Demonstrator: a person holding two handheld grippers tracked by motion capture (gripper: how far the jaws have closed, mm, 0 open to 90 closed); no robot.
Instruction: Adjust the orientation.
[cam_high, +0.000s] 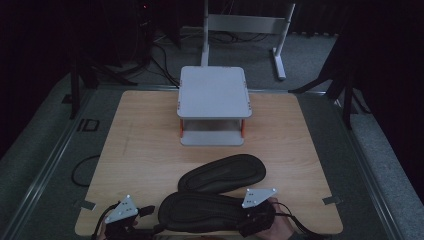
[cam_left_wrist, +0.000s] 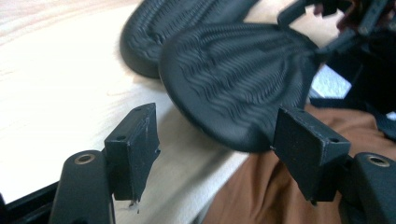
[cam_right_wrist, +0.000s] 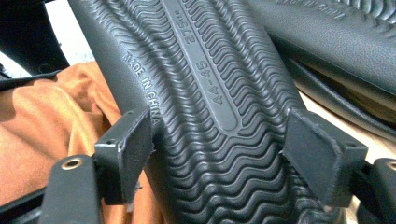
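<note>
Slippers lie soles-up at the table's (cam_high: 150, 150) six o'clock edge, the near slipper (cam_high: 205, 212) clamped at its end by the right gripper (cam_right_wrist: 219, 140) to lift it, while the left gripper (cam_left_wrist: 215, 140) waits with jaws released, touching nothing

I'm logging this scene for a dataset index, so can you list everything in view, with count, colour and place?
slippers: two, black, sole-up at the near edge of the table; the near slipper juts past the edge, the far slipper lies just behind it
shelf stand: one, grey with orange posts, two tiers, at the far middle of the table
table: one, light wood top
frame: one, white metal, on the floor beyond the table
cable: one, black, looped on the floor to the left
left gripper: black, open, just short of the near slipper's end
right gripper: black, its jaws against the sides of the near slipper's other end
</note>
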